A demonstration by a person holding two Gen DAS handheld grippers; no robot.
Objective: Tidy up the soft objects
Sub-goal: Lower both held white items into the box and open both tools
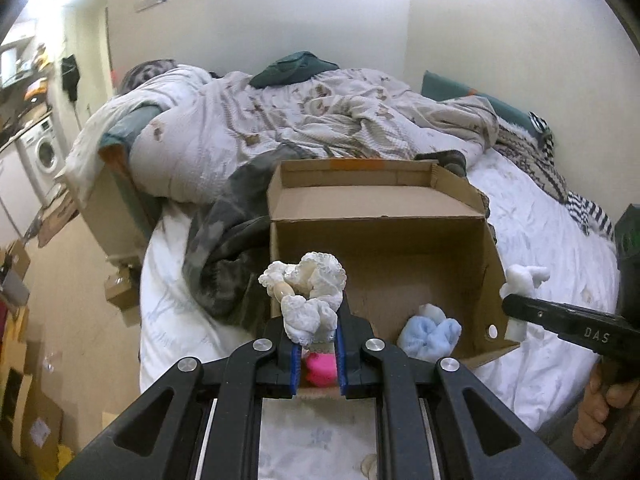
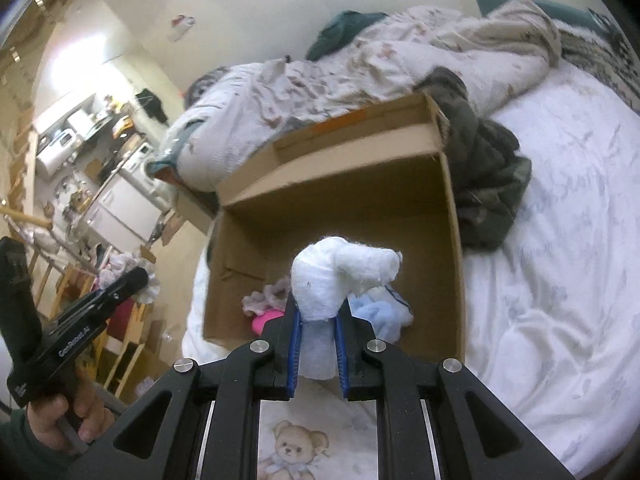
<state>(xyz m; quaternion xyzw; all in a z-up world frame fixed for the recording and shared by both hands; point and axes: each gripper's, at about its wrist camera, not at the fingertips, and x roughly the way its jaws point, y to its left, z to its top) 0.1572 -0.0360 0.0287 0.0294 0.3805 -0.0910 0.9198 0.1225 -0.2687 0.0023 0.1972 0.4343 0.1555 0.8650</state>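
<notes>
An open cardboard box (image 1: pixel 384 240) lies on the bed. My left gripper (image 1: pixel 318 330) is shut on a white lacy soft toy with a wooden ring (image 1: pixel 310 292), held over the box's near left corner. My right gripper (image 2: pixel 318 320) is shut on a white fuzzy soft toy (image 2: pixel 336 276), held above the box (image 2: pixel 340 208); it also shows in the left wrist view (image 1: pixel 520 280) at the box's right wall. In the box lie a light blue soft item (image 1: pixel 430 332), a pink one (image 1: pixel 320 368) and a greyish one (image 2: pixel 268 296).
The bed has a white sheet (image 1: pixel 532 220), a rumpled quilt (image 1: pixel 280 120) and a dark camouflage cloth (image 1: pixel 228 240) behind and left of the box. A washing machine (image 1: pixel 44 152) and cardboard boxes (image 1: pixel 24 420) stand on the floor at left.
</notes>
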